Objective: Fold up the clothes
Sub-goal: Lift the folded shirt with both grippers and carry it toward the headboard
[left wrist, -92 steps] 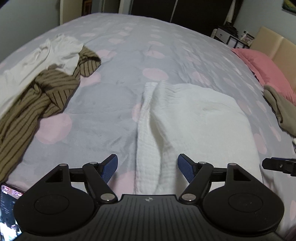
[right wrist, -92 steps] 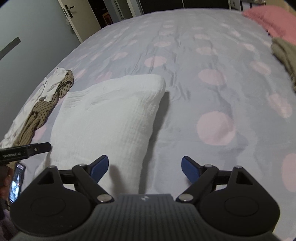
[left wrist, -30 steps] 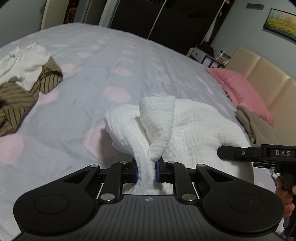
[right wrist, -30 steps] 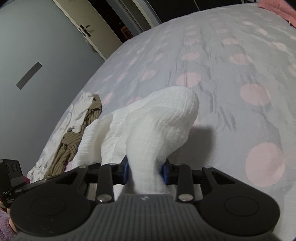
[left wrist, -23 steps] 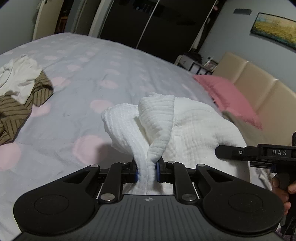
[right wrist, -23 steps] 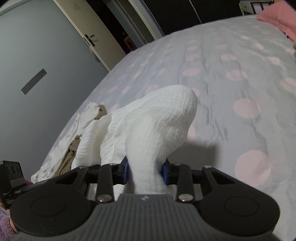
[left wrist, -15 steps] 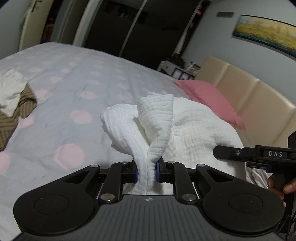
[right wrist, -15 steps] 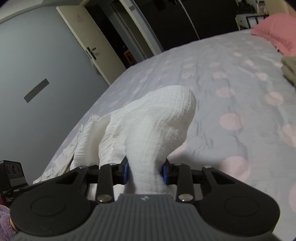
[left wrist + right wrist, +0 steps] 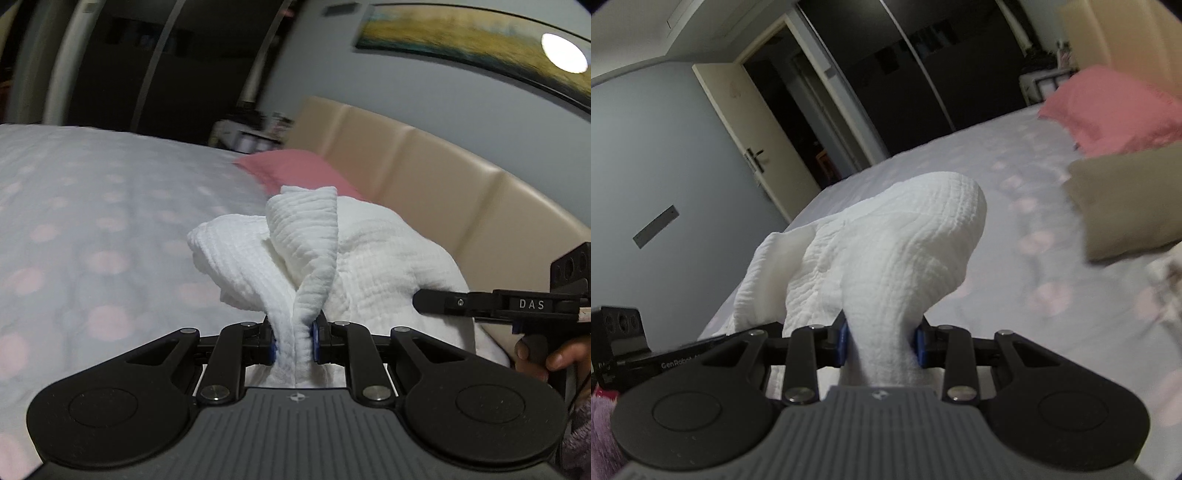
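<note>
A white crinkled cloth (image 9: 373, 258) hangs bunched between both grippers, lifted above the bed. My left gripper (image 9: 294, 345) is shut on one edge of it. My right gripper (image 9: 881, 345) is shut on another bunched edge of the cloth (image 9: 886, 251). The right gripper's body (image 9: 495, 304) shows at the right of the left wrist view, and the left gripper's body (image 9: 646, 354) at the left of the right wrist view.
The bed has a grey cover with pink dots (image 9: 92, 229). A pink pillow (image 9: 1115, 110) and an olive folded garment (image 9: 1130, 199) lie near the beige headboard (image 9: 424, 184). A doorway (image 9: 798, 122) is at the far left.
Both grippers have risen and tilted up with the white cloth, so the bed sits lower in view. The views have swung toward the headboard; the striped clothes pile has left the frames.
</note>
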{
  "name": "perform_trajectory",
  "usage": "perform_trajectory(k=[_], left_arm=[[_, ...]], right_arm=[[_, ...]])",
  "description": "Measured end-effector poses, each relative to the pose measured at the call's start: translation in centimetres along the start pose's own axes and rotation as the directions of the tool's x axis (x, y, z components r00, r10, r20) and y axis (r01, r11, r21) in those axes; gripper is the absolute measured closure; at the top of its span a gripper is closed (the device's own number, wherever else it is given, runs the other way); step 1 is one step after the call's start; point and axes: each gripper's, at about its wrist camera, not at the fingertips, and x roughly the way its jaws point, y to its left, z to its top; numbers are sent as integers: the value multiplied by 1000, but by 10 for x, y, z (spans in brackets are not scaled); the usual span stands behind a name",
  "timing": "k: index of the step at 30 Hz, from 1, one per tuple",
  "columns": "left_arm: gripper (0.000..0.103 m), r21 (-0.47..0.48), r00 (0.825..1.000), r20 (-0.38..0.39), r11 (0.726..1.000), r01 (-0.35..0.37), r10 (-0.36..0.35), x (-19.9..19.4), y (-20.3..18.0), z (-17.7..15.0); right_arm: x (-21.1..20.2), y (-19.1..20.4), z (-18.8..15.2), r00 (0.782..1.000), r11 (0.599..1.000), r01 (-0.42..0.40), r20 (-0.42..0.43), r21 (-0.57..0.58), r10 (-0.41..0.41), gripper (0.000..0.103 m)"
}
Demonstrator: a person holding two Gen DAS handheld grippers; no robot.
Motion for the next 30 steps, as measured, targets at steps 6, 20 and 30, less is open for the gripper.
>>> perform_trajectory(k=[6, 20, 30], left_arm=[[89, 122, 984, -40, 977, 175, -171, 46, -89, 14], [89, 373, 876, -236, 793, 482, -421, 179, -264, 3], [89, 398, 868, -294, 775, 492, -400, 287, -267, -5]], right_arm=[[-98, -55, 33, 996, 996, 77, 50, -40, -75, 67], [-251, -164, 84, 949, 942, 313, 81, -125, -305, 67], [-209, -259, 127, 927, 918, 359, -45, -171, -371, 67]])
